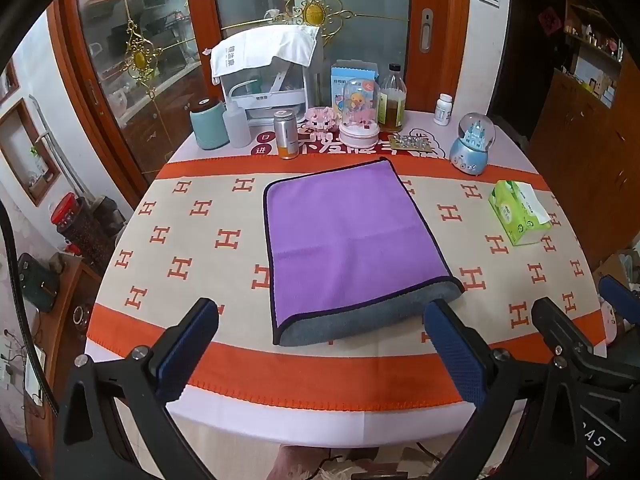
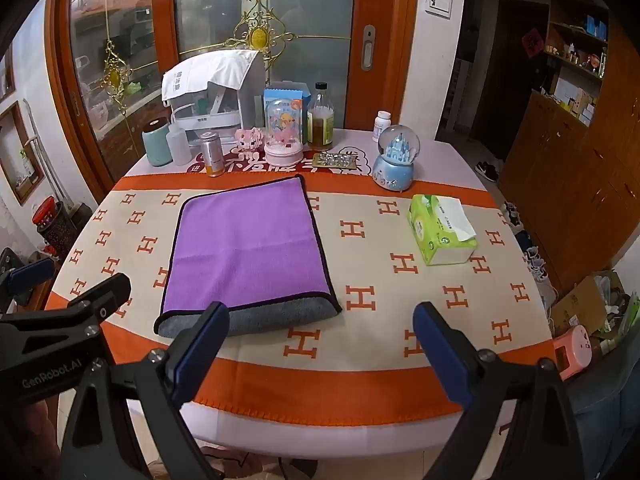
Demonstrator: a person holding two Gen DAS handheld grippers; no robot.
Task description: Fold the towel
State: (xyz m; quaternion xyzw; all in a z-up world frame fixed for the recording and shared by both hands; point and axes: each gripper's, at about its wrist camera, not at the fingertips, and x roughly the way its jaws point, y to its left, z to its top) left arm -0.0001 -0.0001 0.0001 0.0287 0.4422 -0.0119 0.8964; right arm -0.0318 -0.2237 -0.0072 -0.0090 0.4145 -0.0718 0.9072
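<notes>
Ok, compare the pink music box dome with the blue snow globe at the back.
The pink dome is a tall bell shape; the blue snow globe is a round ball.
The dome holds a yellow duck figure; the globe holds a blue castle.
The dome stands behind the purple towel, the globe nearer the tissue pack.
Both stand upright on bases.

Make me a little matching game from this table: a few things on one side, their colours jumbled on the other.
Things:
1. towel
2. tissue pack
3. snow globe
4. lidded cup

Colours:
A. green
B. teal
C. purple top, grey underside
D. pale blue base

Pairs: 1-C, 2-A, 3-D, 4-B.

Both sets of tongs, left and right, hang open near the table edge, holding nothing.
</notes>
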